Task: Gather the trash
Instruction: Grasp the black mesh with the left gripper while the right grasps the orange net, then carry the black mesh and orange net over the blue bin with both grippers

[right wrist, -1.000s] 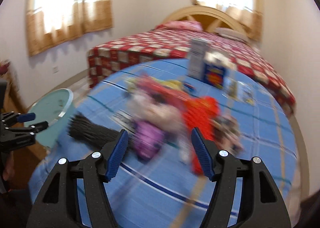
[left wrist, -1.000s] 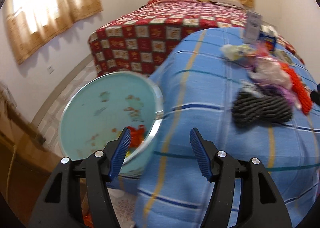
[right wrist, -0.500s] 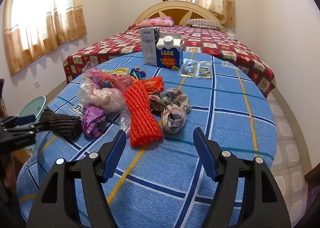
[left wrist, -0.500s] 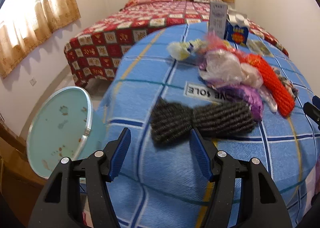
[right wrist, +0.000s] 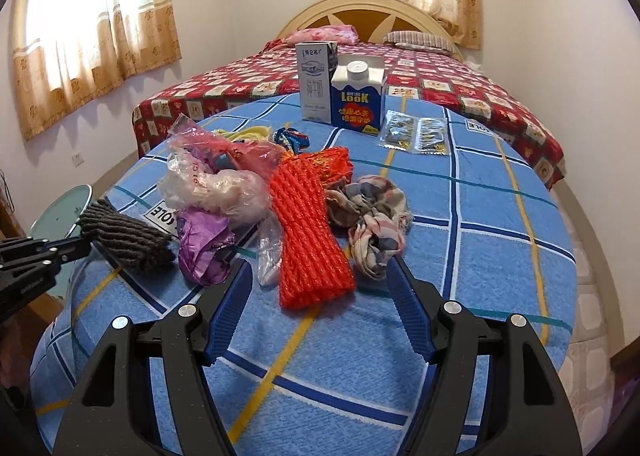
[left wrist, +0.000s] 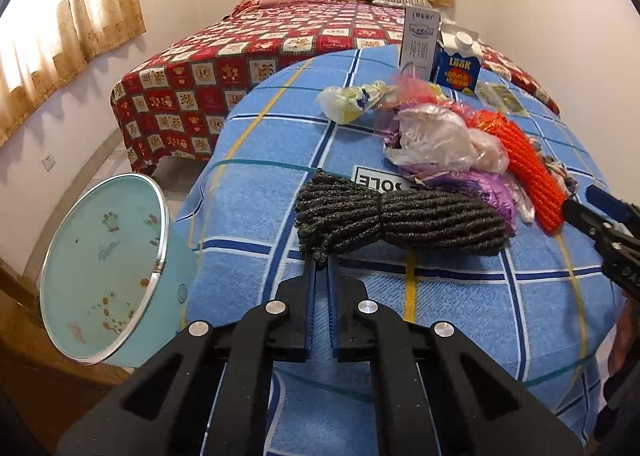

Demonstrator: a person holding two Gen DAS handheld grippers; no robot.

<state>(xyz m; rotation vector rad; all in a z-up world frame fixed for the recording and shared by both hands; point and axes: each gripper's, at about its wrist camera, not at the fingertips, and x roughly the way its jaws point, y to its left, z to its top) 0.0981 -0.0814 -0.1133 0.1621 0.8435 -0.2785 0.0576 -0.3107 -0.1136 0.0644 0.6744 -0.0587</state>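
So the left gripper (left wrist: 322, 270) has its blue pads pinched down on the near end of the dark grey rope bundle (left wrist: 400, 217), which lies across the blue checked tablecloth (left wrist: 256, 183) near the table's left edge. Jaws are almost together with just that bit of rope caught between them. From the right wrist camera the same gripper (right wrist: 86, 242) shows at the far left, its tips right at the grey bundle's end (right wrist: 124, 234).

The right gripper (right wrist: 320, 296) is wide open and holding nothing, hovering low over the cloth with the near end of the orange rope bundle (right wrist: 310, 232) sitting between its fingers.

The rest of the trash pile sits in the middle of the table: a crumpled purple wrapper (right wrist: 204, 244) between the grey and orange bundles, a clear plastic bag (right wrist: 216, 189) and a pinkish one (right wrist: 232, 149) behind it, and a scrunched plaid cloth (right wrist: 372, 215) just right of the orange rope. Further back stand a tall white carton (right wrist: 316, 81) and a blue LOOK carton (right wrist: 358, 95) side by side, with two foil sachets (right wrist: 416, 133) lying to their right.

Off the table's left edge there's a pale teal bin (left wrist: 104, 276), open mouth tilted toward the camera, specks of stuff inside. Behind everything is a bed with a red patchwork cover (right wrist: 440, 91).
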